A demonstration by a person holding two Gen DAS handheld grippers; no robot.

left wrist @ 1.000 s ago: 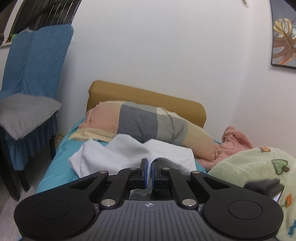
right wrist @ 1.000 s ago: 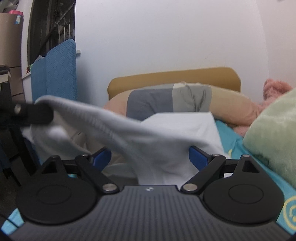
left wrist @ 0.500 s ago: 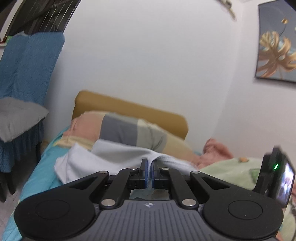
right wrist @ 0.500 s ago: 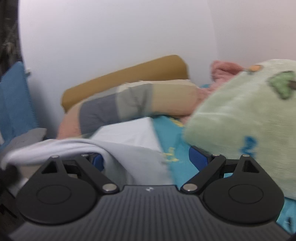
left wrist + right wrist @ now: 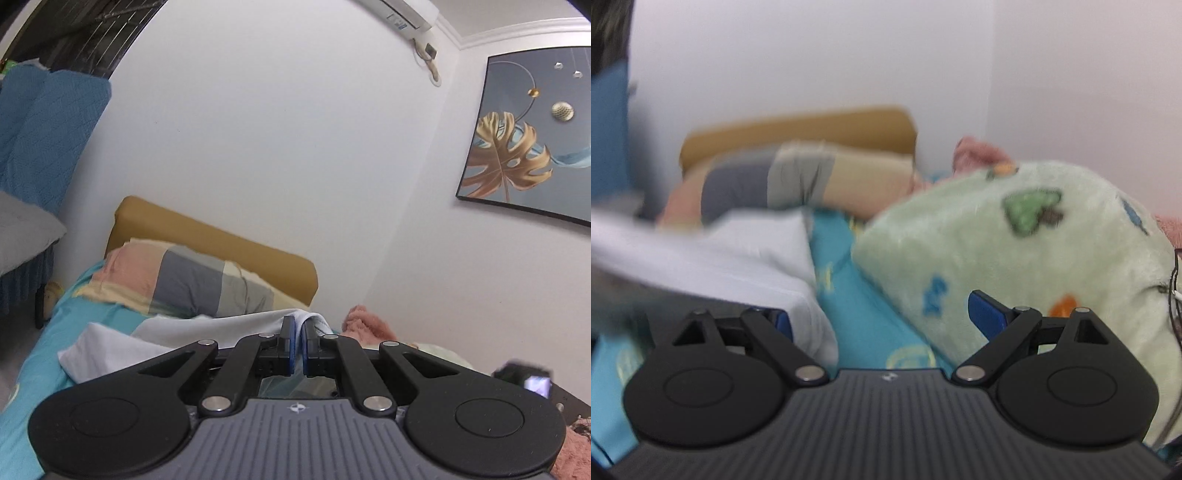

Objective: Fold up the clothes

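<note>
My left gripper point(image 5: 298, 334) is clamped on the hem of the white garment point(image 5: 207, 328), lifted above the teal bed sheet point(image 5: 55, 325). My right gripper point(image 5: 881, 319) stands spread wide, holding nothing; the garment point(image 5: 746, 258) lies beside its left finger, near the green blanket point(image 5: 1015, 251).

Soft even light; right wrist view motion-blurred, edges fisheye-bent.

The left tool point(image 5: 298, 328) has its fingers pinched together, while the right tool point(image 5: 881, 317) is spread wide.
</note>
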